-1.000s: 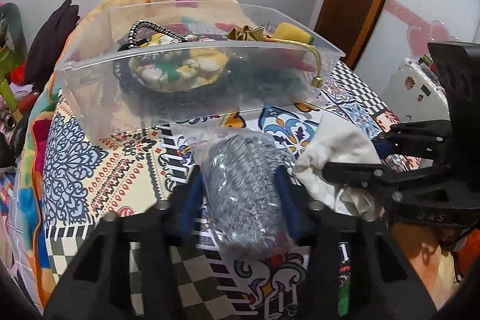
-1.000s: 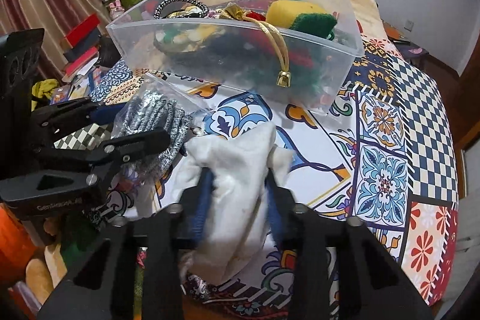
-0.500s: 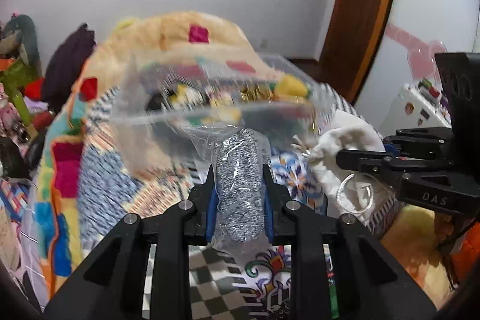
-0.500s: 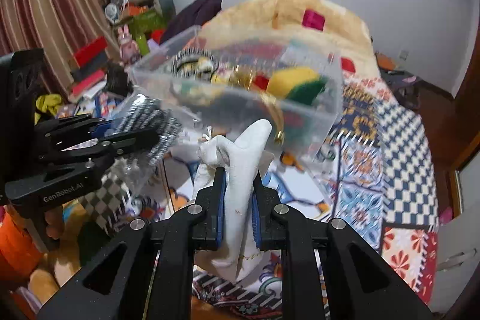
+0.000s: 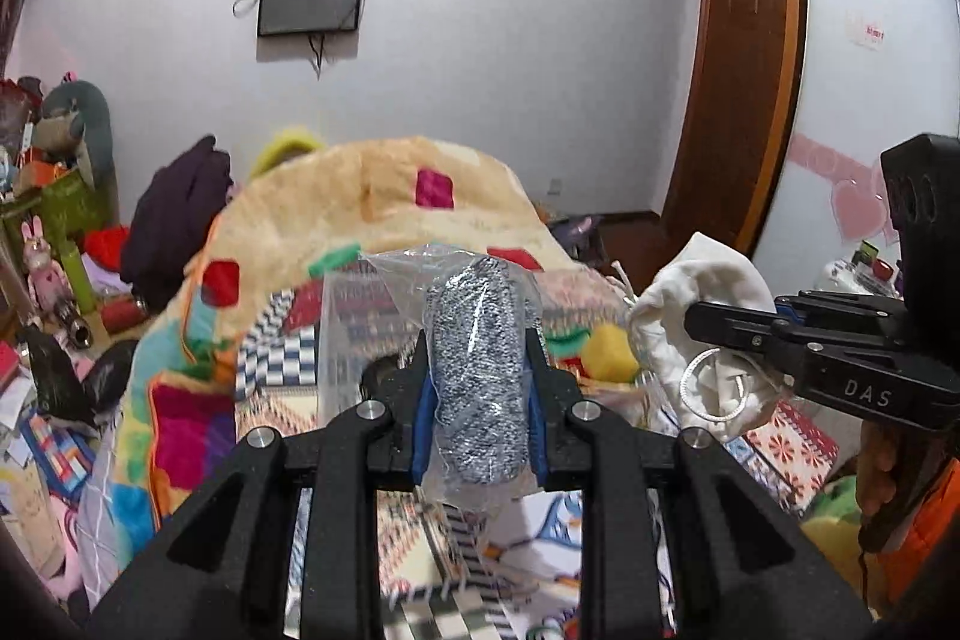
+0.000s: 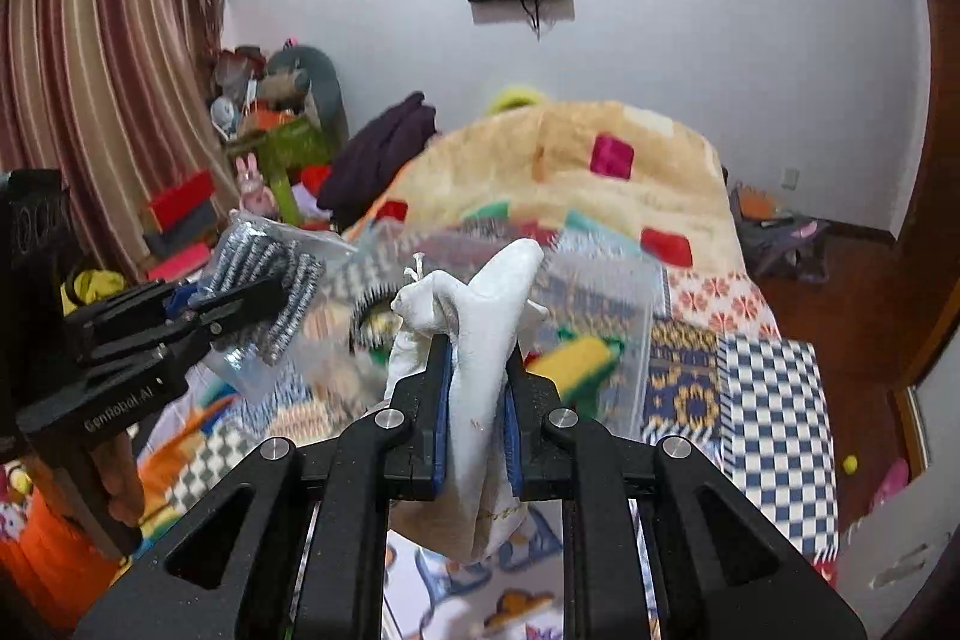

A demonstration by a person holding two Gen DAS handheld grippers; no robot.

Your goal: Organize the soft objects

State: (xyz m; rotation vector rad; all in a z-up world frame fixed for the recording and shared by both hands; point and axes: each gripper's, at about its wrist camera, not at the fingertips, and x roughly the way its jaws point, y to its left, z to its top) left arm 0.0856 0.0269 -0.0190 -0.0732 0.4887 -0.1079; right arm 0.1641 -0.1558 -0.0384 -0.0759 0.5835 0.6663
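The left claw [image 5: 478, 394] is pointing forward and roughly level, raised above the bed [image 5: 414, 538], and it is clamping a roll of black-and-white yarn [image 5: 477, 370] wrapped in a clear plastic bag between its blue pads [image 5: 425, 403]; the roll is standing nearly upright between the two fingers, with loose plastic sticking out above and hanging below them. The right claw [image 6: 475, 400] is being held beside it at about the same height, also aimed forward, and it is pinching a white cloth pouch [image 6: 480, 370] whose top is rising above the fingertips while its lower part is drooping beneath them. In the left wrist view the right claw [image 5: 699, 325] is reaching in from the right edge with the pouch [image 5: 702, 334] bunched at its tip and a white drawstring loop dangling below; part of the hand [image 5: 879, 466] holding it is showing beneath, against an orange sleeve. In the right wrist view the left claw [image 6: 264, 298] is coming in from the left with the bagged yarn [image 6: 264, 280] at its tip. Both items are hanging in the air just in front of and above the clear plastic bin [image 6: 612, 316], which is sitting on the patterned bed cover and is blurred; a yellow and green sponge [image 6: 570, 358] is showing inside it.
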